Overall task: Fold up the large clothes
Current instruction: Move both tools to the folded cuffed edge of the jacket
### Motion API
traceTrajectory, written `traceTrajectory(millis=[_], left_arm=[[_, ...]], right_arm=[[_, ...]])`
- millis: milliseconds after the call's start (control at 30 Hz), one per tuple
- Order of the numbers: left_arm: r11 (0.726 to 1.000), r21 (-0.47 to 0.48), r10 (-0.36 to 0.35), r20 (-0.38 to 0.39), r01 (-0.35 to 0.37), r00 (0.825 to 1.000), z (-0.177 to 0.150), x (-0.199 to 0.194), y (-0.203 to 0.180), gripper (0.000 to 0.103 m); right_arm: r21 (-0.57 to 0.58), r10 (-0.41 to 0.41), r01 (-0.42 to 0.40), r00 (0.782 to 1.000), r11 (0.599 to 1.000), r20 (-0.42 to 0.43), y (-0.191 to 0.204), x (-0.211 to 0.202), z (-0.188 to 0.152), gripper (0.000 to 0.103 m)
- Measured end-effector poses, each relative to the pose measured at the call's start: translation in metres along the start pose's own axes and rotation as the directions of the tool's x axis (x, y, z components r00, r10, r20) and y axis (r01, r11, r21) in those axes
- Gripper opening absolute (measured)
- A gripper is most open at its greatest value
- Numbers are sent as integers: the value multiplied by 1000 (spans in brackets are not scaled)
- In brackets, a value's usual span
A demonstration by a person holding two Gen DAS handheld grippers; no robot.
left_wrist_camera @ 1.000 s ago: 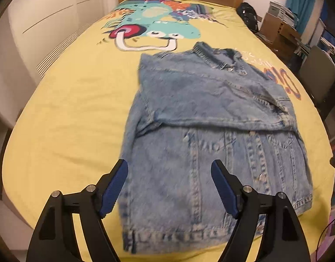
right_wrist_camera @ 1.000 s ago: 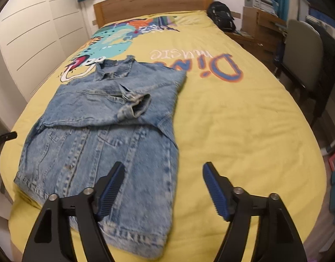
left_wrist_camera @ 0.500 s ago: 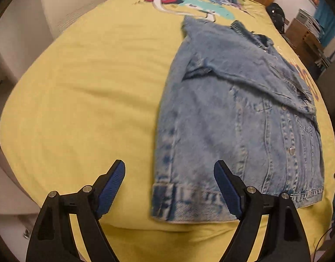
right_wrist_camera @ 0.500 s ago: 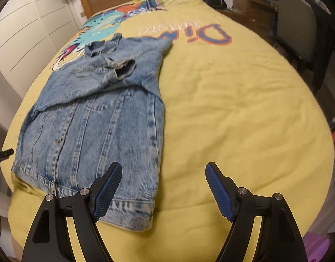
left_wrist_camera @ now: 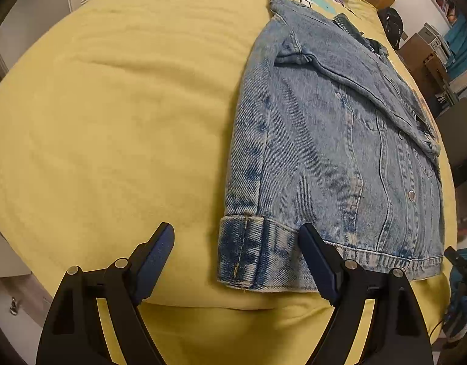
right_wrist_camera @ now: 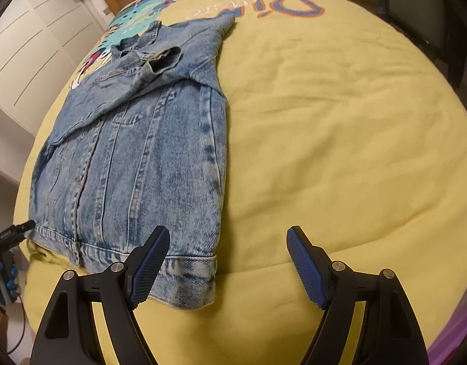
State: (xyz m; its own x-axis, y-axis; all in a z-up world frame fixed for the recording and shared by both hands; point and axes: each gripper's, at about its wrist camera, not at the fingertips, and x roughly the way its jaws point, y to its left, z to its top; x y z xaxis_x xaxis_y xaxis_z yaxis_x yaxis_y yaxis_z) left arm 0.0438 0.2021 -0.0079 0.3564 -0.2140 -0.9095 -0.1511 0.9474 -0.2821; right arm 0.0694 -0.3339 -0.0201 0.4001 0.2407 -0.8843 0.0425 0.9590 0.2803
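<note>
The faded blue denim jacket (left_wrist_camera: 333,152), sleeves folded across its chest, lies flat on the bed's yellow dinosaur-print cover (right_wrist_camera: 340,127) beside white wardrobe doors (right_wrist_camera: 36,45), both the left hand-held gripper (left_wrist_camera: 238,261) and right hand-held gripper (right_wrist_camera: 226,261) spread apart over its hem corners.

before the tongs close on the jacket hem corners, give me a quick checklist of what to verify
1. Left tongs open: ok.
2. Right tongs open: ok.
3. Hem corner of the denim jacket between the left fingers: ok, though pad contact cannot be told.
4. Opposite hem corner between the right fingers: ok.
5. Sleeves folded in across the jacket's chest: ok.
6. Yellow bedspread free of the pads: cannot tell.
</note>
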Motion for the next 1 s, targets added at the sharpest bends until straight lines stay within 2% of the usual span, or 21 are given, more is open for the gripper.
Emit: traceTrajectory(millis=[367,633,1000], left_arm=[[998,-11,-67,-17,66,998,-3,-2,12,81],[994,-40,-99,1,99,995,13,-1,22,81],[966,19,-254,-80,256,964,6,10,10,80]], right_arm=[[26,56,-55,997,998,-52,-3,16,1,80],[-6,102,-104,987,995,-126,8,34,-1,80],[-20,145,-152,972,988,-183,20,47,-1,81]])
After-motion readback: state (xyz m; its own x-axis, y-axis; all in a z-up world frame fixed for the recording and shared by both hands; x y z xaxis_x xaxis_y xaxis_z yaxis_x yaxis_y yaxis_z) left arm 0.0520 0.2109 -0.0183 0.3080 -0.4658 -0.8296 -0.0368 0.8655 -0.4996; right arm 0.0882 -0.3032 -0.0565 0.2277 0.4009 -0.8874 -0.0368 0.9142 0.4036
